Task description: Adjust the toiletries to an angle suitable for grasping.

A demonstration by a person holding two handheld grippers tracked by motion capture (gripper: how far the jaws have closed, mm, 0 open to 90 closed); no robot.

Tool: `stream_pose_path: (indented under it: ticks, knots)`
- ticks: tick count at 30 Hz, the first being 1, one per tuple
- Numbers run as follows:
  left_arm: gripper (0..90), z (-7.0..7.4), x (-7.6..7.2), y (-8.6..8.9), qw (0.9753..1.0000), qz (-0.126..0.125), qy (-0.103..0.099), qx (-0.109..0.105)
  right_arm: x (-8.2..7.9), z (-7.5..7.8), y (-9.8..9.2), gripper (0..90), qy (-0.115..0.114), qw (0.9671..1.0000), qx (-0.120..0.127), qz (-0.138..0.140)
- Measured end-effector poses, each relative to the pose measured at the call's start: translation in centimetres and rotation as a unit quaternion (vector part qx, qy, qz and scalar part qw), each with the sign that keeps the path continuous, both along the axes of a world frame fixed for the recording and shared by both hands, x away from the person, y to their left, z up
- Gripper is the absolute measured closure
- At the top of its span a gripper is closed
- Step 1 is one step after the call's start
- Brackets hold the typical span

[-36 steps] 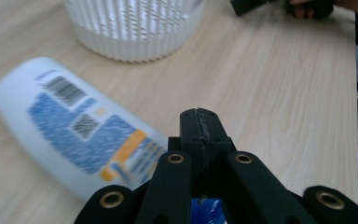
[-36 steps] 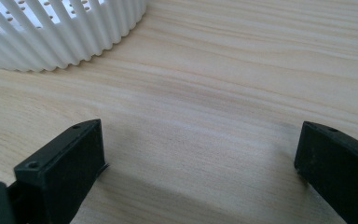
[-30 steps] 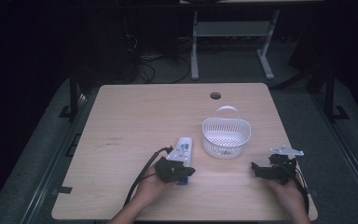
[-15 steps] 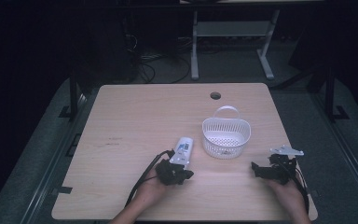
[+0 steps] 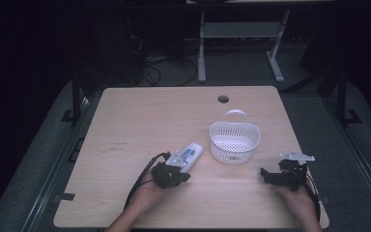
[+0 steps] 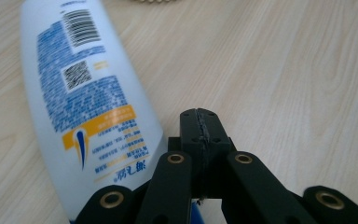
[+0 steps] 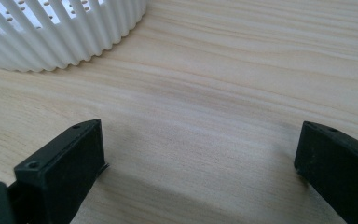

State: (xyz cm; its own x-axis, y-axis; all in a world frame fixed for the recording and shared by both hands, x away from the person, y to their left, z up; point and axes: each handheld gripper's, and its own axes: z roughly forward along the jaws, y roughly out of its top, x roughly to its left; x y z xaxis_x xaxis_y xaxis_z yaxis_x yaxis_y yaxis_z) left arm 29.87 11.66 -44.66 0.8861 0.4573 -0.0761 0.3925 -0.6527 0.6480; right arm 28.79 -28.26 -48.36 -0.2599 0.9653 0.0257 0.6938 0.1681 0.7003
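Left tongs sit pressed tight together, nothing between them, and the white bottle lies flat on the counter just beside them, its blue-and-orange label and barcode facing up. From above, the bottle stretches from the left tongs toward the white basket, not touching it. Over on the other side, the right tongs are spread wide over bare wood, nothing held, the basket's ribbed wall ahead and off to one side. From above, the right tongs hover low near the front edge, the basket standing well clear of them.
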Motion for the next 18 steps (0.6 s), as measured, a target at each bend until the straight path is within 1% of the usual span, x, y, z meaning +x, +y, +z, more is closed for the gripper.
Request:
stream_pose_path:
  ticks: [3, 4, 6, 9, 10, 11, 13, 16, 18]
  knots:
    - [90.0, 0.0, 0.2, 0.7, 0.9999, 0.009, -0.001, 0.005, 0.0, 0.0, 0.0, 1.0, 0.000, 1.0000, 0.000, 0.000]
    - [90.0, 0.0, 0.2, 0.7, 0.9999, 0.009, -0.001, 0.005, 0.0, 0.0, 0.0, 1.0, 0.000, 1.0000, 0.000, 0.000]
    - [90.0, 0.0, 0.4, 1.5, 0.9999, 0.013, 0.001, 0.007, 0.0, 0.0, 0.0, 1.0, 0.000, 1.0000, 0.000, 0.000]
    - [90.0, 0.1, 0.5, 2.0, 0.9997, 0.023, 0.003, 0.005, 0.0, 0.0, 0.0, 1.0, 0.000, 1.0000, 0.000, 0.000]
    - [90.0, 0.1, 0.5, 2.0, 0.9997, 0.023, 0.003, 0.005, 0.0, 0.0, 0.0, 1.0, 0.000, 1.0000, 0.000, 0.000]
    - [90.0, 0.1, 0.7, 2.5, 0.9996, 0.027, 0.002, 0.008, 0.0, 0.0, 0.0, 1.0, 0.000, 1.0000, 0.000, 0.000]
    - [90.0, 0.1, 0.9, 2.9, 0.9994, 0.032, 0.003, 0.006, 0.0, 0.0, 0.0, 1.0, 0.000, 1.0000, 0.000, 0.000]
    - [90.0, 0.2, 1.1, 3.6, 0.9991, 0.041, 0.002, 0.013, 0.0, 0.0, 0.0, 1.0, 0.000, 1.0000, 0.000, 0.000]
    - [90.0, 0.2, 1.3, 3.9, 0.9988, 0.047, 0.002, 0.013, 0.0, 0.0, 0.0, 1.0, 0.000, 1.0000, 0.000, 0.000]
